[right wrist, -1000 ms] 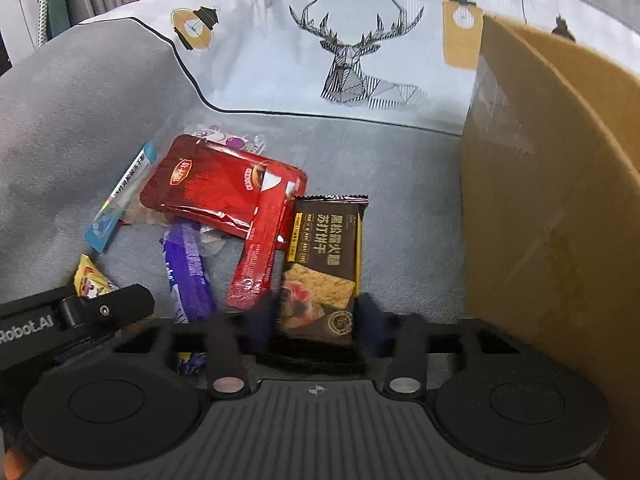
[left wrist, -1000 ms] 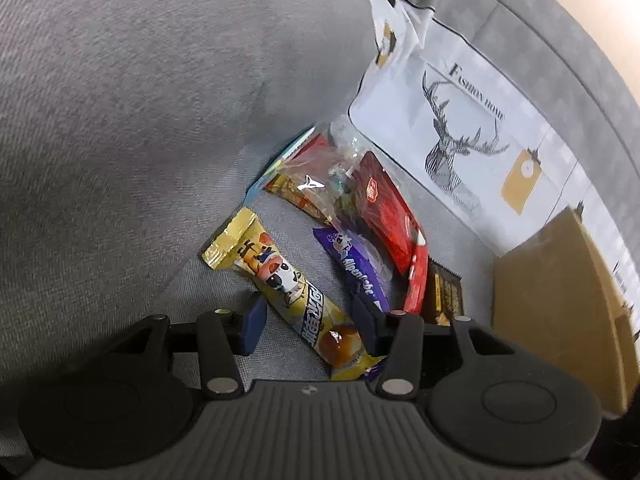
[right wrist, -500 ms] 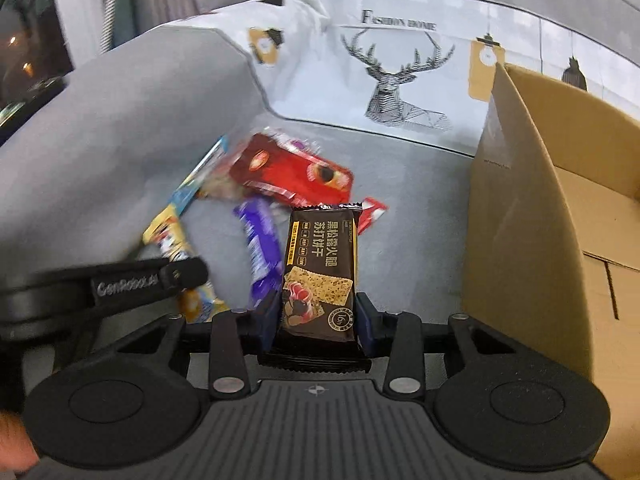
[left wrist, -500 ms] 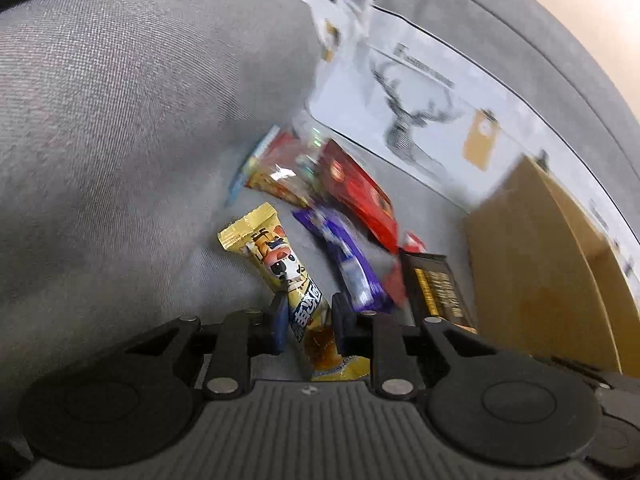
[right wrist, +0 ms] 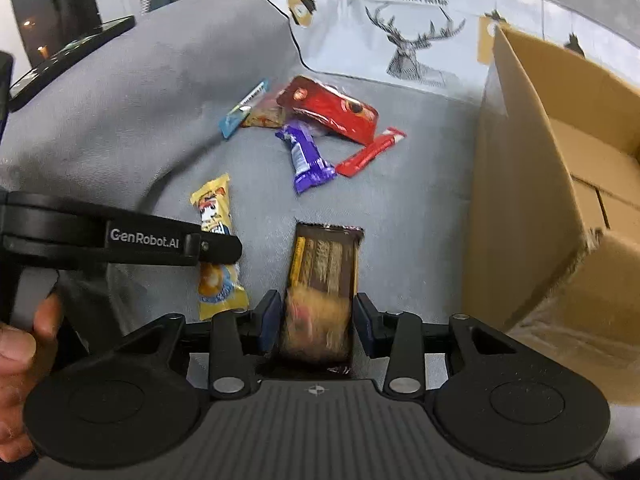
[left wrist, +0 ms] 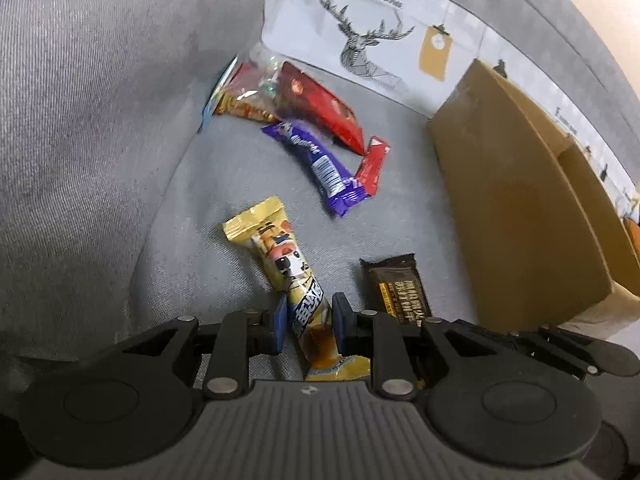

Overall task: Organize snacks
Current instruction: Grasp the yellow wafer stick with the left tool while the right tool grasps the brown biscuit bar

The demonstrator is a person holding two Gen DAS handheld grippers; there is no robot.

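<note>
My left gripper (left wrist: pixel 308 320) has the yellow cartoon snack bar (left wrist: pixel 280 256) between its blue pads; the pads touch its sides while the jaws are opening slightly. In the right wrist view that bar (right wrist: pixel 212 200) pokes out past the left gripper's black finger. My right gripper (right wrist: pixel 316 320) is shut on a dark brown cracker pack (right wrist: pixel 324 264), which also shows in the left wrist view (left wrist: pixel 400 292). An open cardboard box (right wrist: pixel 520 200) stands to the right on the grey sofa seat.
Further back lie a purple bar (right wrist: pixel 304 156), a red pack (right wrist: pixel 332 112), a red stick (right wrist: pixel 372 152) and a thin blue packet (right wrist: pixel 242 110). A deer-print cushion (right wrist: pixel 412 40) leans behind them. A hand (right wrist: pixel 20 344) grips the left tool. The sofa arm rises on the left.
The left jaws closed around the yellow bar. Both grippers drew back from the snack pile, the right one carrying the dark pack nearer the box.
</note>
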